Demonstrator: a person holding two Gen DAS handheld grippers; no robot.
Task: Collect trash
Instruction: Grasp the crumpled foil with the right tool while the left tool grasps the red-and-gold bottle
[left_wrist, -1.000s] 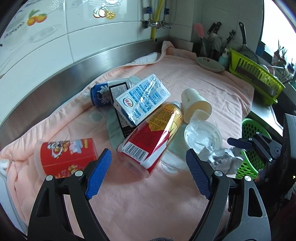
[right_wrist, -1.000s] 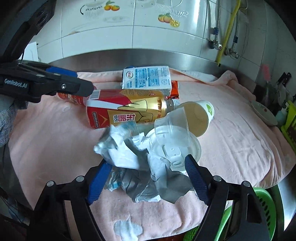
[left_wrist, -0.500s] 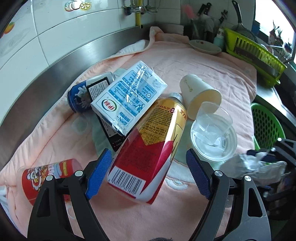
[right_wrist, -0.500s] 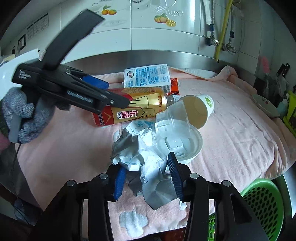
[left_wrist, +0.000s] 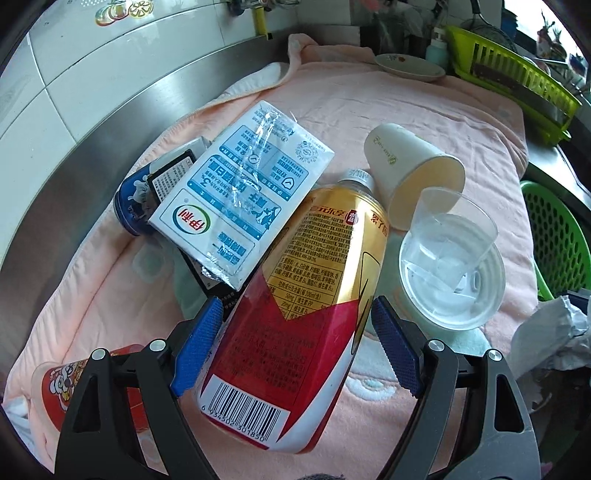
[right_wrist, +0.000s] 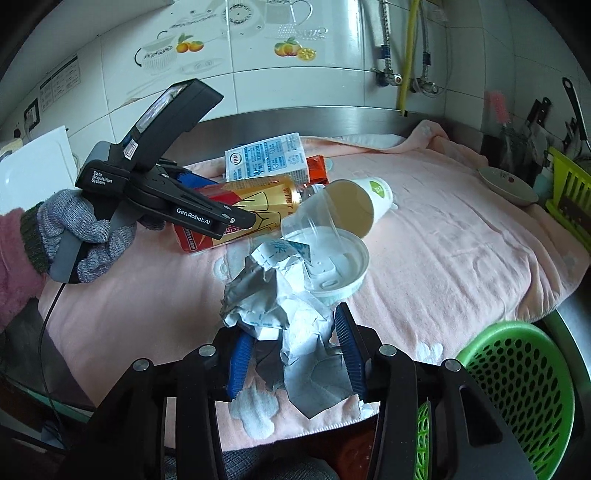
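My left gripper is open, its blue pads on either side of a red and gold drink bottle lying on the pink towel. A blue and white milk carton leans on the bottle. A paper cup and a clear plastic cup on a lid lie to the right. My right gripper is shut on a crumpled silver and white wrapper, lifted a little above the towel's front edge. A green basket sits low at the right.
A blue can and a black packet lie behind the carton. A red cup lies at the left. A small dish and a yellow-green rack stand at the back right. A steel backsplash borders the towel.
My left gripper moved forward until its pads flank the bottle. My right gripper closed on the crumpled wrapper and raised it slightly.
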